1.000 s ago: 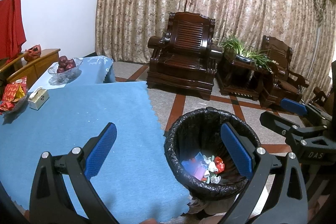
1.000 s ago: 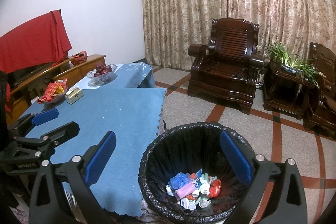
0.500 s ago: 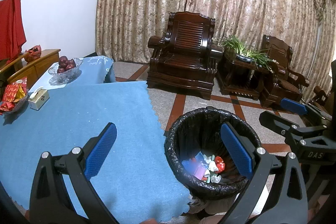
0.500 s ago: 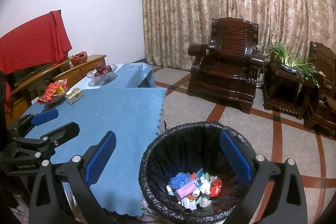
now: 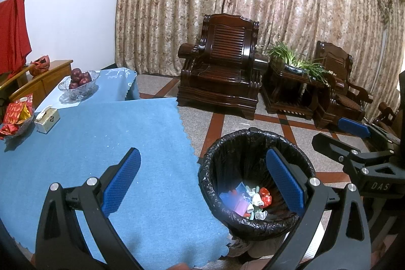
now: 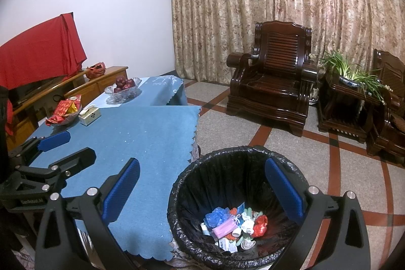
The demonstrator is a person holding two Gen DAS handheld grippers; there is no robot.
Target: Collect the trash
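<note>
**Blue cloth looks bare, trash sits in the bin**

Blue-padded jaws on both grippers are spread wide with nothing between them. Left gripper (image 5: 202,184) hangs over the near corner of the cloth (image 5: 106,143): its left finger is over the cloth, its right finger over the bin mouth. Right gripper (image 6: 202,189) straddles the same line, left finger over the cloth edge, right finger over the bin (image 6: 182,196).

Where the trash is:
- Trash (image 6: 235,222) lies as a small heap at the bottom of the black-lined bin, below and between the right gripper's jaws. Blue, pink, white and red crumpled bits; individual items too small to name.
- Same heap shows in the left wrist view, just left of that gripper's right finger.

Progress, as a judgement:
- Cloth area ahead of both jaws shows only tiny pale specks, nothing graspable.
- Items well beyond the jaws at the far left of the table: box (image 5: 46,117), dish of red and yellow packets (image 5: 16,115), fruit bowl (image 5: 79,82). These read as table furnishings, not litter.
- So collection looks done or nearly so.

Left to do, if anything:
- Check the table strip under and behind the grippers; neither view shows it.
- Floor around the bin looks clean where visible; the near side is hidden by the bin and the jaws.
- Specks would need a wipe, not a pinch.
</note>
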